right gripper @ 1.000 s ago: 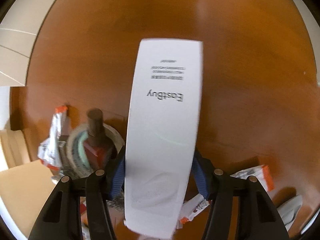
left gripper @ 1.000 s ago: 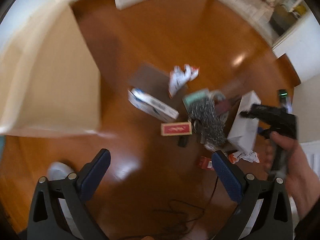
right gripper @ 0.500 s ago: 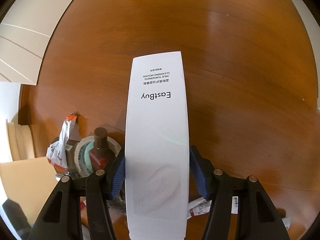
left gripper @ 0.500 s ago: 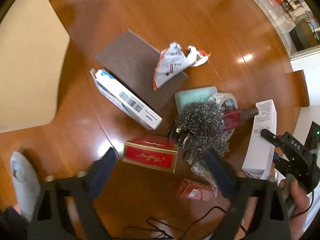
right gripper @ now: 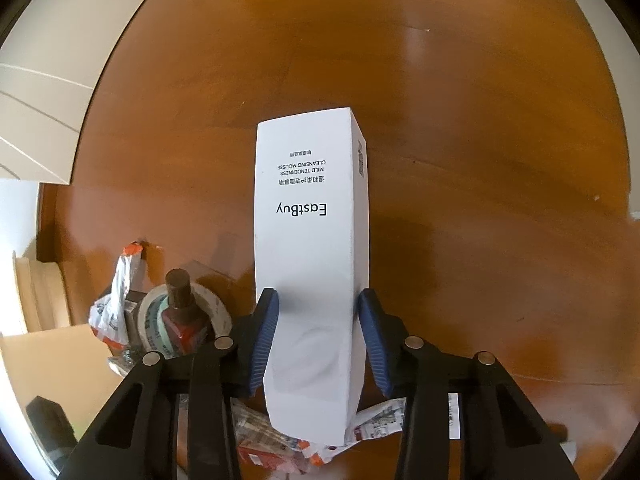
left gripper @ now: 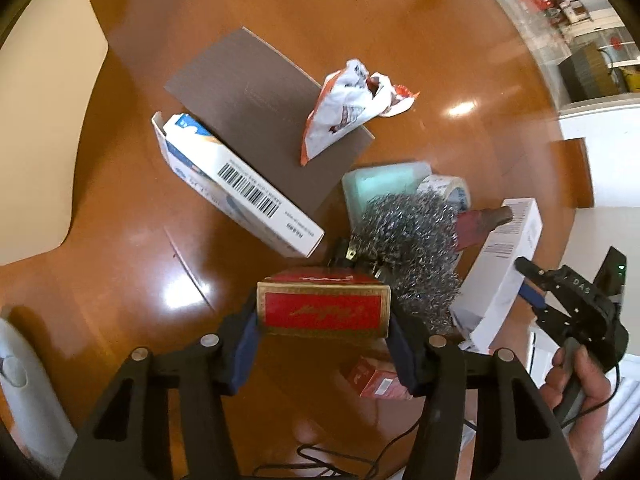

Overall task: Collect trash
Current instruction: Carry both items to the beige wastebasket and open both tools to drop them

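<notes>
Both tongs have just been closing: the left tongs [left gripper: 322, 330] are clamped across the red box [left gripper: 322, 311] near the steel wool [left gripper: 404, 252], the right tongs [right gripper: 318, 336] pinch the white carton [right gripper: 310, 248], so I'd lift both straight up off the floor [right gripper: 500, 160].

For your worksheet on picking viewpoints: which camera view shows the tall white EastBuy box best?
The right wrist view: the white box fills the centre with its print legible, between the right gripper pads. The left wrist view shows it small, near the edge.

Glossy wooden floor [left gripper: 280, 12] under brown board [left gripper: 256, 116], barcoded carton [left gripper: 236, 188], crumpled wrapper [left gripper: 352, 104].
</notes>
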Tool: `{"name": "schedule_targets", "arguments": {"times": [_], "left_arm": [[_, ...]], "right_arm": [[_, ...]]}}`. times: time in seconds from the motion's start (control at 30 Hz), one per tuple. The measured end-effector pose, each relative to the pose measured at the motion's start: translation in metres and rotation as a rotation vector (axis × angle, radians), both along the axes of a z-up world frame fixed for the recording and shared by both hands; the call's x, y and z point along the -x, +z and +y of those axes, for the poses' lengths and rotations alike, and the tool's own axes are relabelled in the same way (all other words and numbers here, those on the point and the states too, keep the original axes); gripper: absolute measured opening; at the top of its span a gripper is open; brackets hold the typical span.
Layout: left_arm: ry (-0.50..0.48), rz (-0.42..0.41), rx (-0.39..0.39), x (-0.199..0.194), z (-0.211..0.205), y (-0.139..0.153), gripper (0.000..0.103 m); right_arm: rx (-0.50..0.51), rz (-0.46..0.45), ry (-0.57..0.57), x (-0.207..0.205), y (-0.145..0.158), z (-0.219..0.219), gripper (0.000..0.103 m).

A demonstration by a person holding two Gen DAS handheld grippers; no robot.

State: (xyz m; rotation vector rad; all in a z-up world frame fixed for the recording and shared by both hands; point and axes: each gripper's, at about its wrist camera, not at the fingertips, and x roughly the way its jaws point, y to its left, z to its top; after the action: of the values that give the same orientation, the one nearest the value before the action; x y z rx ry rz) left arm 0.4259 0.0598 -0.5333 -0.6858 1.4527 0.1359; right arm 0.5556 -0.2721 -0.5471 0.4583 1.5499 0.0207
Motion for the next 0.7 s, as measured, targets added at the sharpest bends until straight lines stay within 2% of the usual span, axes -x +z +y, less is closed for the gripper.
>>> {"name": "schedule_targets", "arguments": {"times": [0.07, 0.33, 0.4, 0.43, 0.47, 0.53, 0.7], "left_arm": [[0.011, -0.038, 0.006, 0.001, 0.003, 0.002, 0.054], [-0.003, -0.054, 0.006, 0.005, -0.001, 0.015, 0.054], [-0.012, -0.061, 0.008, 0.005, -0.004, 0.016, 0.054], [-0.012, -0.064, 0.004, 0.004, -0.005, 0.016, 0.054], [-0.009, -0.066, 0.004, 0.004, -0.005, 0.017, 0.054], [-0.007, -0.066, 0.002, 0.003, -0.004, 0.016, 0.054], [0.000, -0.062, 0.007, 0.002, -0.002, 0.013, 0.054]], "right_arm": [[-0.001, 0.008, 0.008, 0.000, -0.001, 0.002, 0.044], [0.024, 0.007, 0.035, -0.006, 0.002, 0.007, 0.046], [0.038, 0.016, 0.014, -0.008, 0.000, 0.011, 0.064], [0.053, 0.028, -0.018, -0.009, -0.002, 0.008, 0.083], [0.056, 0.035, -0.054, -0.010, -0.003, 0.006, 0.090], [0.061, 0.023, -0.076, -0.012, -0.002, 0.008, 0.091], [0.192, 0.033, 0.023, -0.020, -0.017, 0.030, 0.089]]}}
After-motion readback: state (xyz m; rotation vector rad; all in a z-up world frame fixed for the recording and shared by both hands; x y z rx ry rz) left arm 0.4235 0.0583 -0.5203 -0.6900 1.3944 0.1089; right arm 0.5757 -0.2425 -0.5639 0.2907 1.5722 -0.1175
